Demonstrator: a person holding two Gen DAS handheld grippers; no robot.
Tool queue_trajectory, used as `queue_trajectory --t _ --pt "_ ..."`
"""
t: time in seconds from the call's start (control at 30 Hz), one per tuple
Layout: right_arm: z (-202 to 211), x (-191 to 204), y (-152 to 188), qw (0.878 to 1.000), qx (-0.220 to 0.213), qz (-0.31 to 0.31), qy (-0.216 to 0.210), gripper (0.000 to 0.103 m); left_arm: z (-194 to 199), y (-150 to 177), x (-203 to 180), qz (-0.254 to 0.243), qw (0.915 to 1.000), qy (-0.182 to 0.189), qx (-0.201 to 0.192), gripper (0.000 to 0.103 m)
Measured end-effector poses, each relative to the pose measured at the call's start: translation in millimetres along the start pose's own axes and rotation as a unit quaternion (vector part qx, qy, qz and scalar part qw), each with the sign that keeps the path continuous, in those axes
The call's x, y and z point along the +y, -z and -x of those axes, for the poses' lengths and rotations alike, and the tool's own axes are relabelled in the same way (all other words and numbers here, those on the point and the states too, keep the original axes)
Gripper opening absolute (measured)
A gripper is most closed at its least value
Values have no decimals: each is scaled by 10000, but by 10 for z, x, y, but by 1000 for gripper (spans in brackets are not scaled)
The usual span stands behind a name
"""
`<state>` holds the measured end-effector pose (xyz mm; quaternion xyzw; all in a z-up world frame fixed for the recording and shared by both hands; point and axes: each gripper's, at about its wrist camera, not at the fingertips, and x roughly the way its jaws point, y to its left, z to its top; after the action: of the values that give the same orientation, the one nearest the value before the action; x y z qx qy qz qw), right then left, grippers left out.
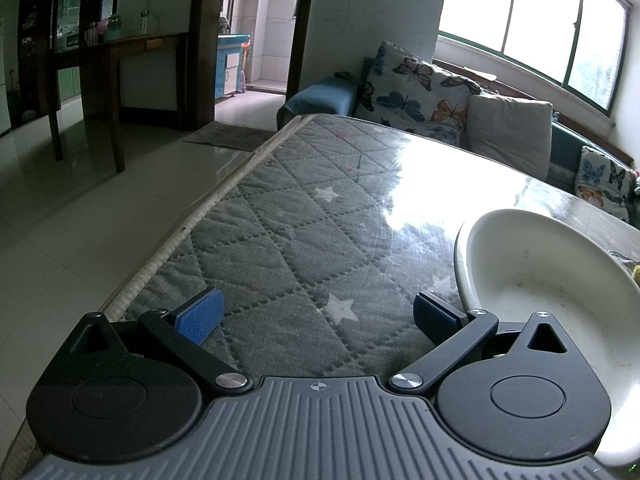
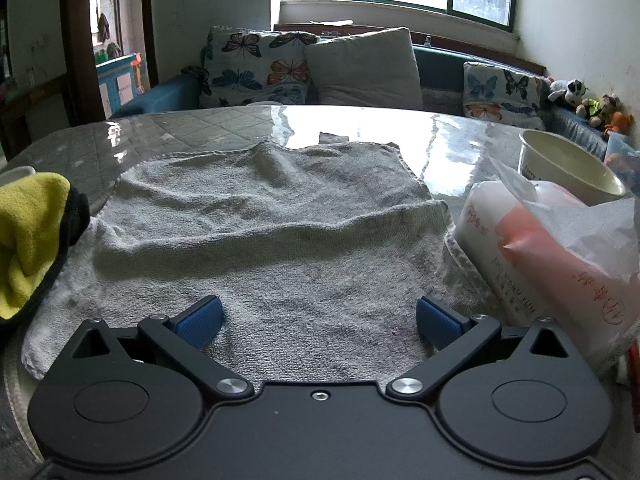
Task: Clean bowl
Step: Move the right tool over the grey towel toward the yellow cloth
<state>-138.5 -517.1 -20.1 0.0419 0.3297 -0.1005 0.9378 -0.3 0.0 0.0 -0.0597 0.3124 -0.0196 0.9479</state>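
the left gripper [image 1: 318, 316] has its jaws spread wide with nothing between the blue pads [image 1: 200, 314], and it hangs over the table [image 1: 280, 200] — a grey quilted cover with white stars under a clear glossy sheet — close to the table's near edge. just beside its right finger, toward the near right of the table, sits the white bowl [image 1: 548, 280], tilted so its inside faces the camera, with a few faint specks on the inner wall; whether the finger touches the rim cannot be told. the table's left edge runs along a pale tiled floor [image 1: 100, 220], and past the far edge stand butterfly cushions [image 1: 416, 88] on a sofa under a window. the right gripper [image 2: 318, 320] is also released, its jaws wide apart and empty, hovering over a rumpled grey towel [image 2: 272, 232] spread flat across the middle of the table [image 2: 360, 124]. at the towel's left edge lies a yellow and black cloth [image 2: 28, 232], bunched up. at the towel's right edge a pack of tissues [image 2: 532, 252] in pink and white wrap lies on its side, and just behind it, nearer the right edge of the table, stands a cream paper cup [image 2: 568, 164], upright.
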Motion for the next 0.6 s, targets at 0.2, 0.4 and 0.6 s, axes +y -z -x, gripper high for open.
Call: queue_trajectory --t 0.2,0.4,0.6 --pt "78 21 68 9999 104 24 -101 103 16 -28 1 -197 9997 71 80 102" --pt "441 430 162 9985 -81 533 -136 103 65 -44 11 -200 9996 24 201 102" --pt "632 700 233 9957 -163 795 -456 103 228 44 45 33 9994 79 324 102"
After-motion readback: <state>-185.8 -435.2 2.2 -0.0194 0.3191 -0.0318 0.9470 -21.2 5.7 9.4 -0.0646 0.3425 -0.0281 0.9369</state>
